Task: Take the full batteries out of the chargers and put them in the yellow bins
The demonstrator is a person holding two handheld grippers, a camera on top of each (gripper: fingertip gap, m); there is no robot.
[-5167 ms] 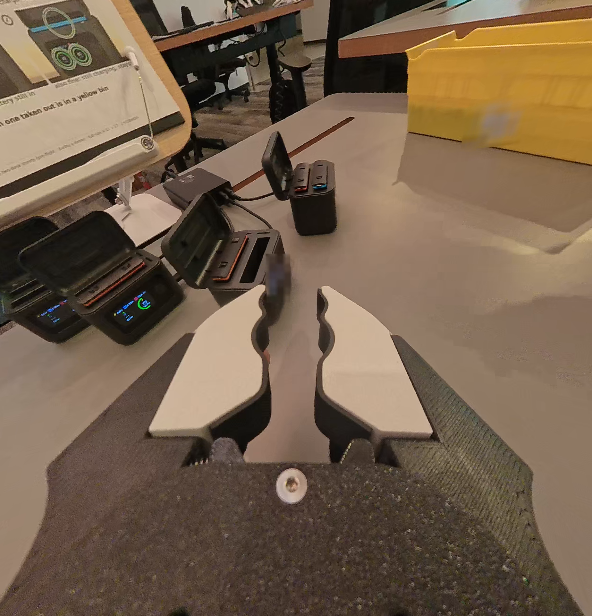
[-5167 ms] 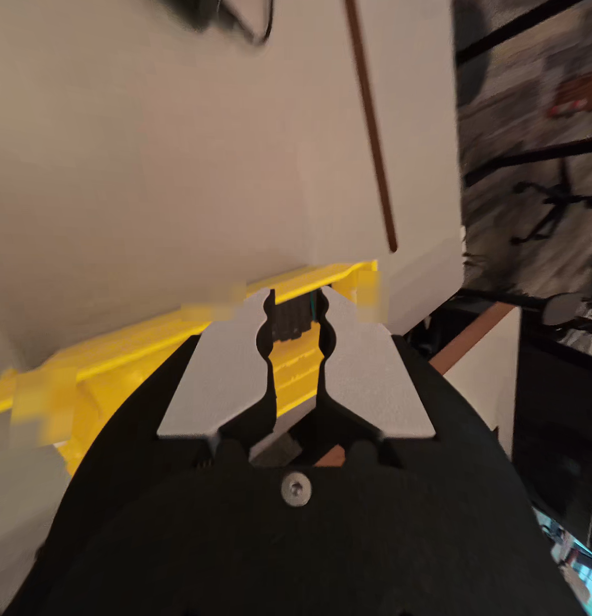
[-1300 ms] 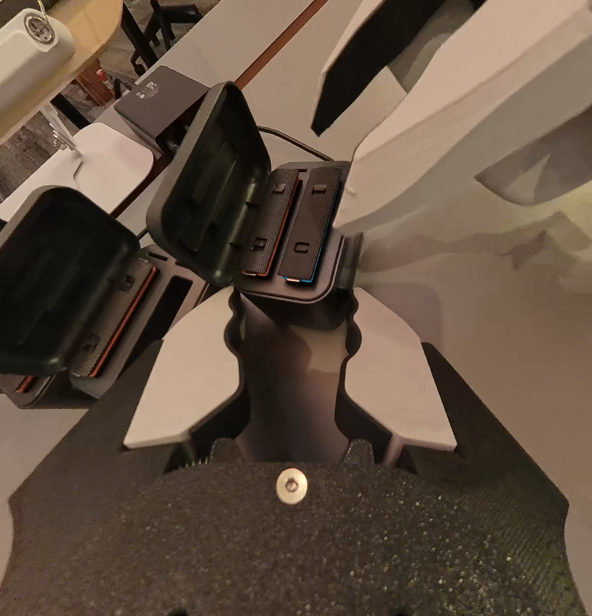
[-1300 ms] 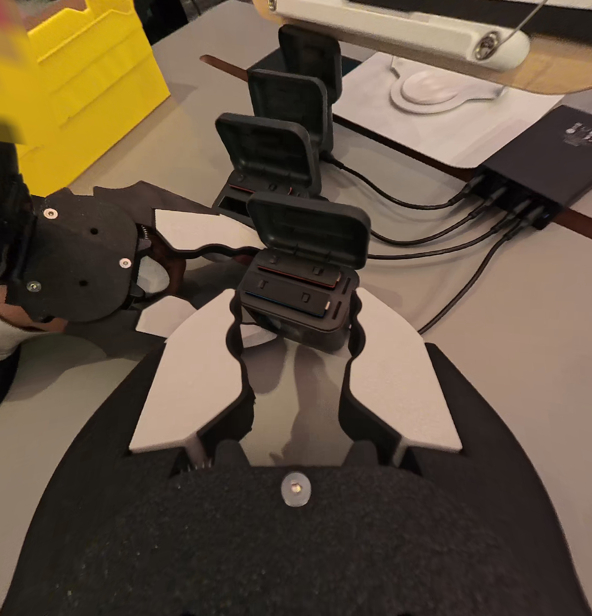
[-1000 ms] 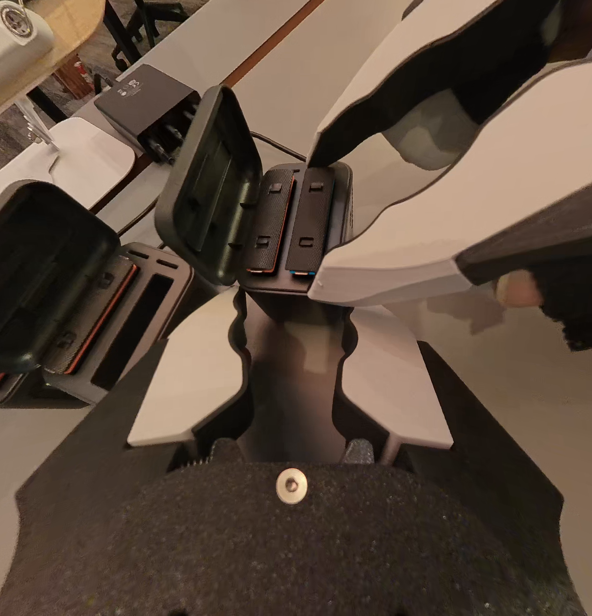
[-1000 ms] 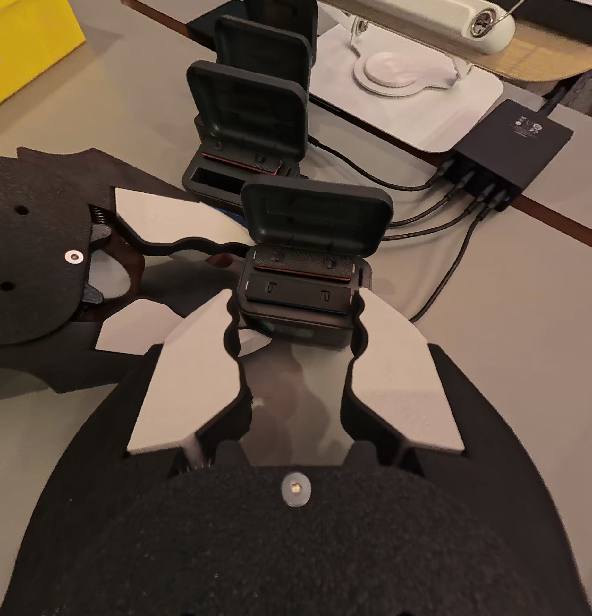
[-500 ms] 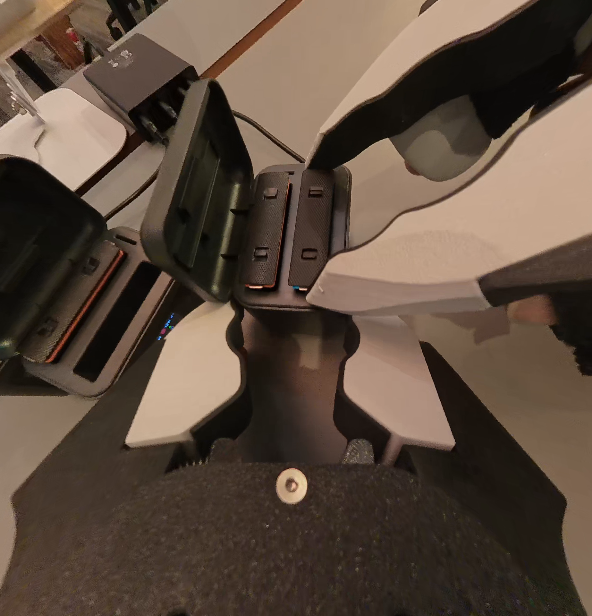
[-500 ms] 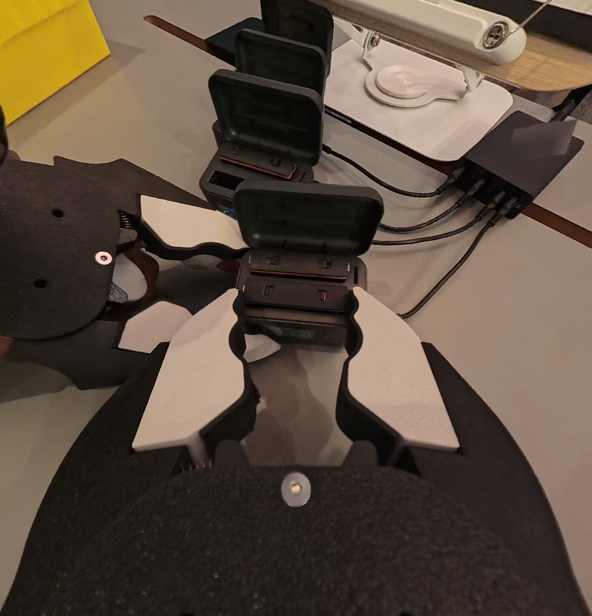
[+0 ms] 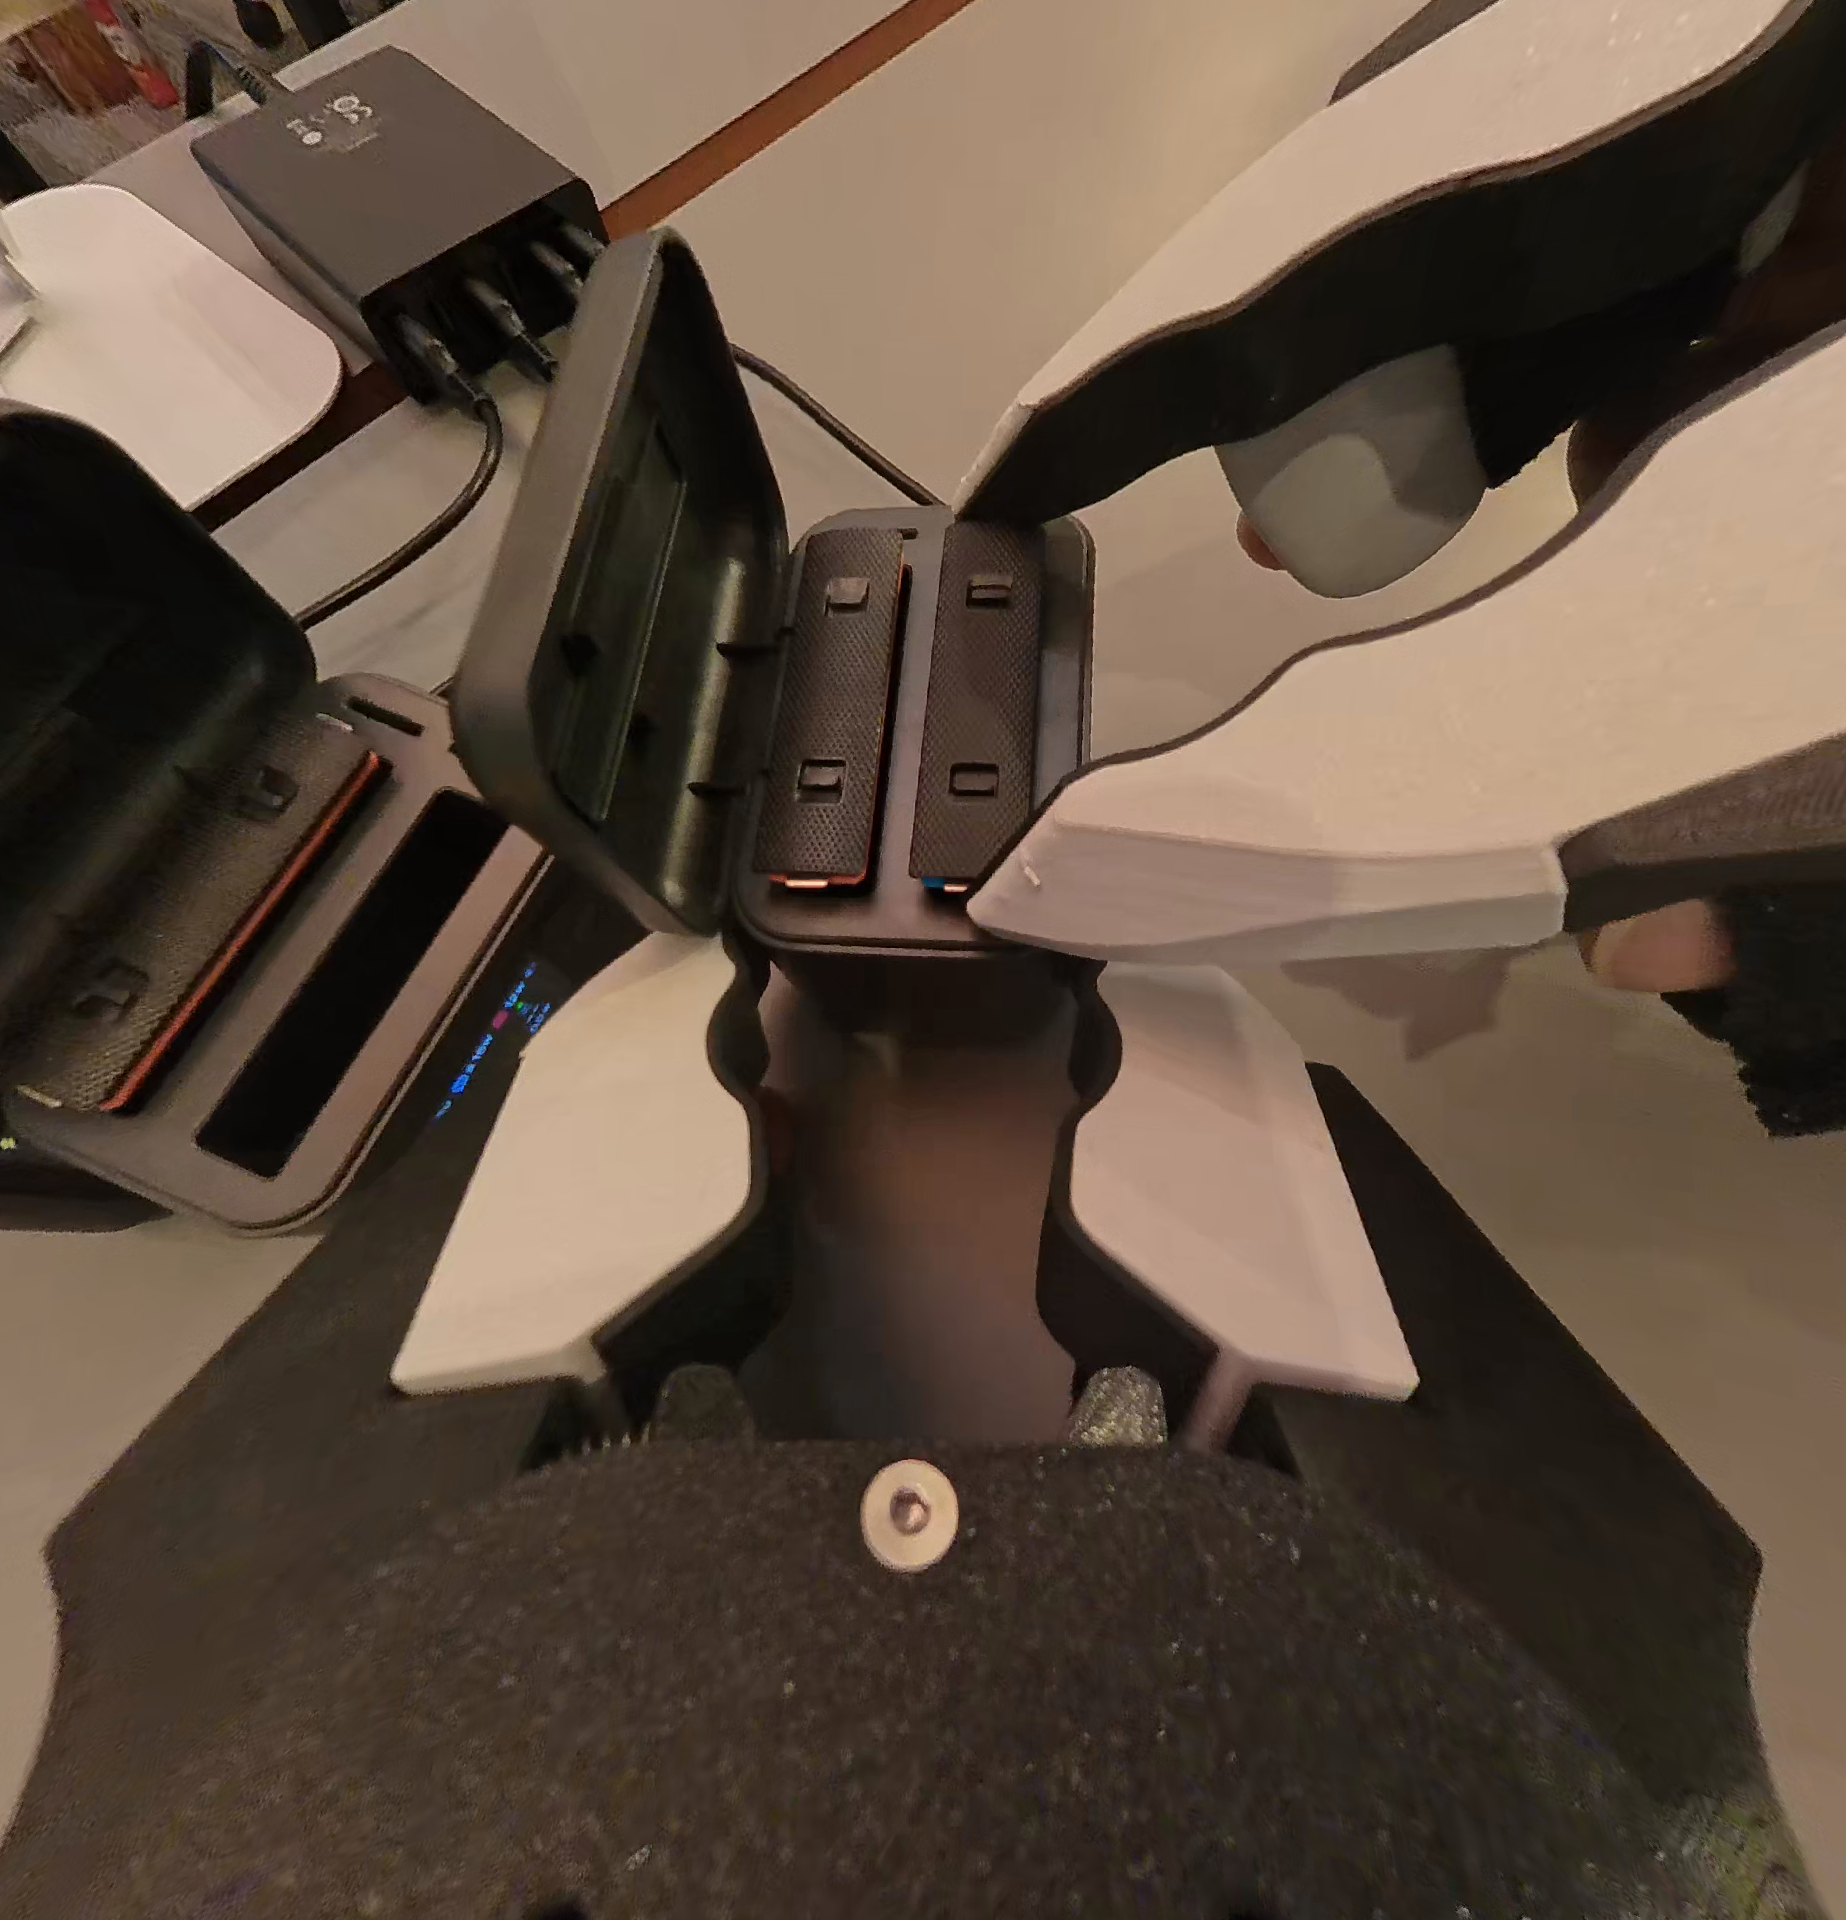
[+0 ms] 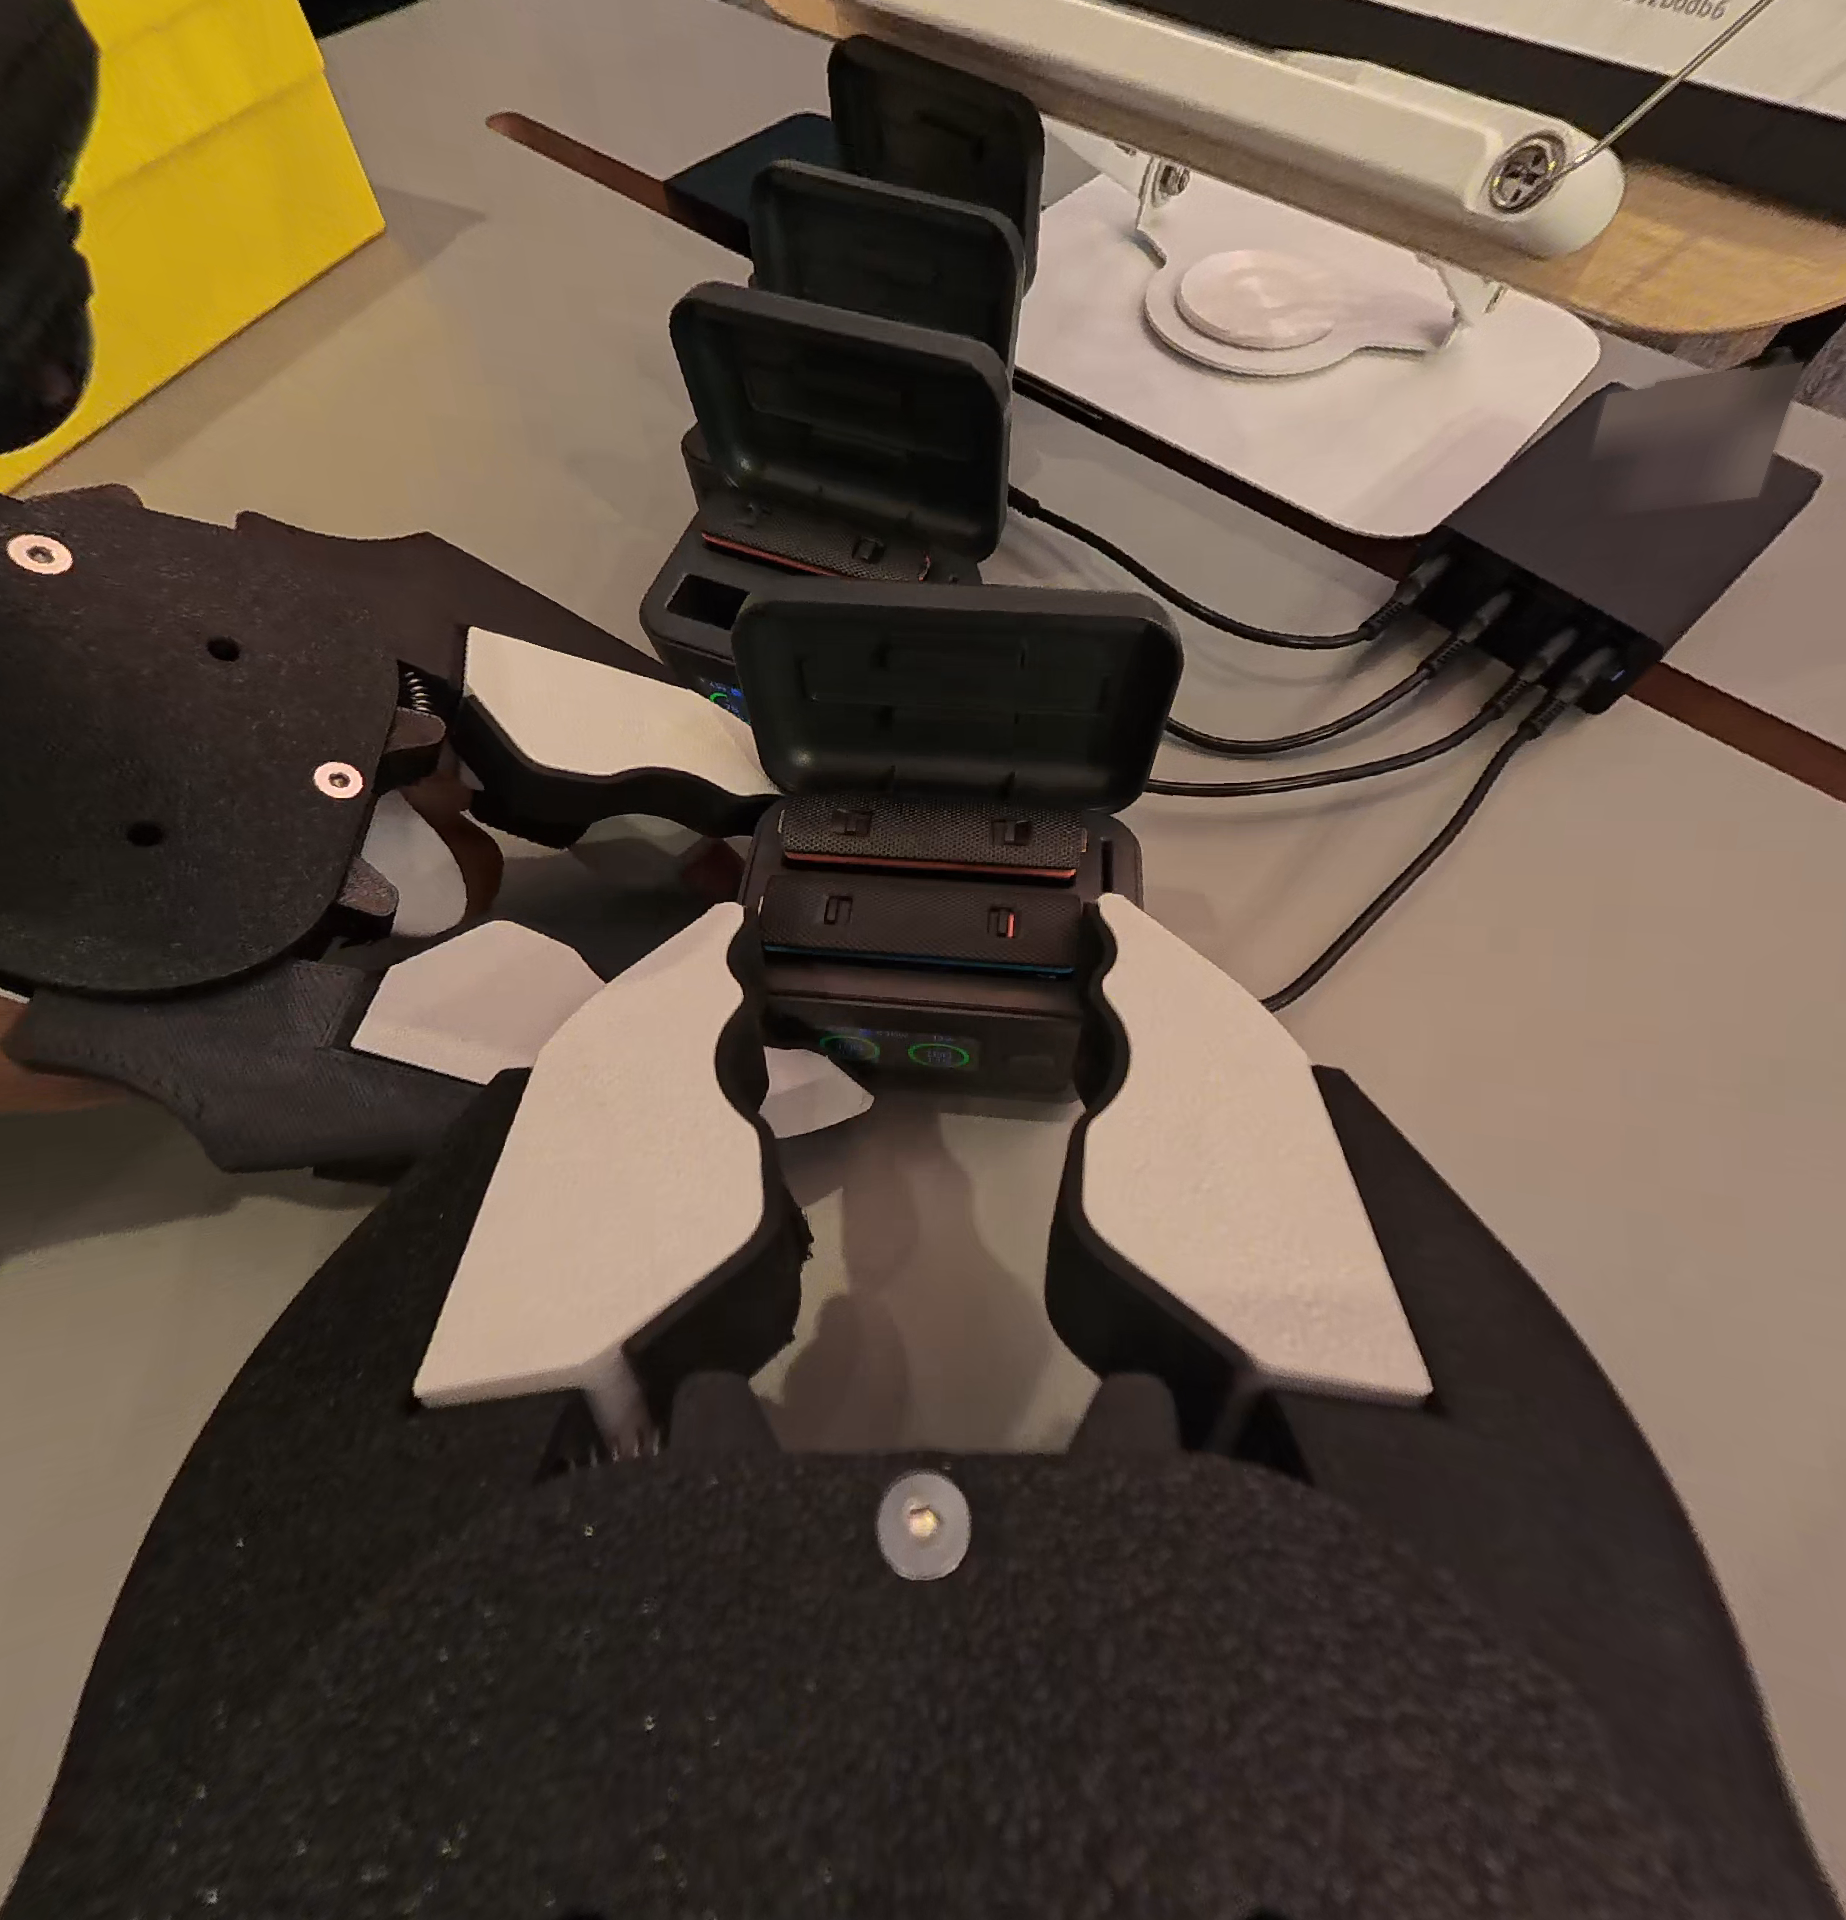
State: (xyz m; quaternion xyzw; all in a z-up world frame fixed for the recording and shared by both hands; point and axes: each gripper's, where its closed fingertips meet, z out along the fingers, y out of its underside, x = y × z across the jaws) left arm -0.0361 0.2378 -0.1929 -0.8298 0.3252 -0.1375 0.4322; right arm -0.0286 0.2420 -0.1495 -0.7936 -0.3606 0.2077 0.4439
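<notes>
The nearest charger [image 10: 929, 925] stands on the grey surface [image 10: 1521, 1039] with its lid [image 10: 955, 707] tipped up and two batteries side by side in its slots: one with an orange edge [image 10: 929, 836] next to the lid, one with a blue edge [image 10: 919, 930] toward the front, above a small screen [image 10: 898, 1051] showing two green rings. The right tool [image 10: 914, 935] has its two fingers spread apart, one at each short end of the blue-edged battery [image 9: 976, 717]; whether they touch it I cannot tell. The left tool [image 9: 914, 997] comes in from the side, its fingers also spread and straddling the charger's body [image 9: 914, 925] low down, seemingly against it. Behind this charger three more chargers stand in a row with lids up; the next one [image 10: 825, 561] holds one battery and has one empty slot [image 9: 347, 987]. Black cables [image 10: 1314, 748] run from the chargers to a dark power block [image 10: 1605, 540] at the far right. A white stand base [image 10: 1293, 384] sits beyond it, and a yellow bin [image 10: 223, 187] stands at the far left, well apart from the chargers.
</notes>
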